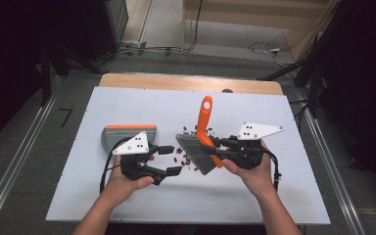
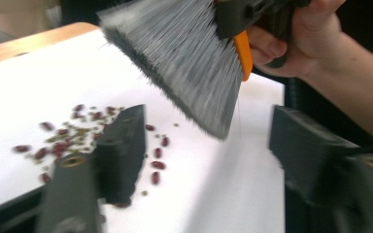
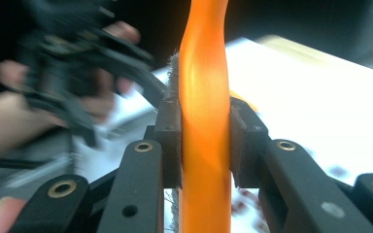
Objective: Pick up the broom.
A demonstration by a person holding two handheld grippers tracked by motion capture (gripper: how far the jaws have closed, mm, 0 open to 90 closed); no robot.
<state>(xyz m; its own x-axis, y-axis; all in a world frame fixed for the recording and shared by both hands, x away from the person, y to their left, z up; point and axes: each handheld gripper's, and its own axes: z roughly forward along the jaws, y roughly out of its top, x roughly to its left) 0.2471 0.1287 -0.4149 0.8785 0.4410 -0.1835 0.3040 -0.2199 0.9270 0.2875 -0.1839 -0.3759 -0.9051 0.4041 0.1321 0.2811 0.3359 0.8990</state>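
An orange-handled brush (image 1: 204, 115) with grey bristles (image 1: 196, 154) hangs tilted above the white table top (image 1: 127, 103). My right gripper (image 1: 214, 147) is shut on its handle just above the bristles; in the right gripper view both pads press the orange handle (image 3: 204, 73). Dark red beans (image 1: 188, 132) lie scattered under and around the bristles. My left gripper (image 1: 172, 160) stands open to the left of the bristles, nothing between its jaws. In the left gripper view the bristles (image 2: 184, 63) hang ahead above the beans (image 2: 63, 141).
A grey dustpan with an orange stripe (image 1: 127, 133) lies on the table just behind my left gripper. A wooden edge (image 1: 191, 82) runs along the table's far side. Metal rails (image 1: 14, 161) flank the table, with cables (image 1: 269, 49) on the floor beyond.
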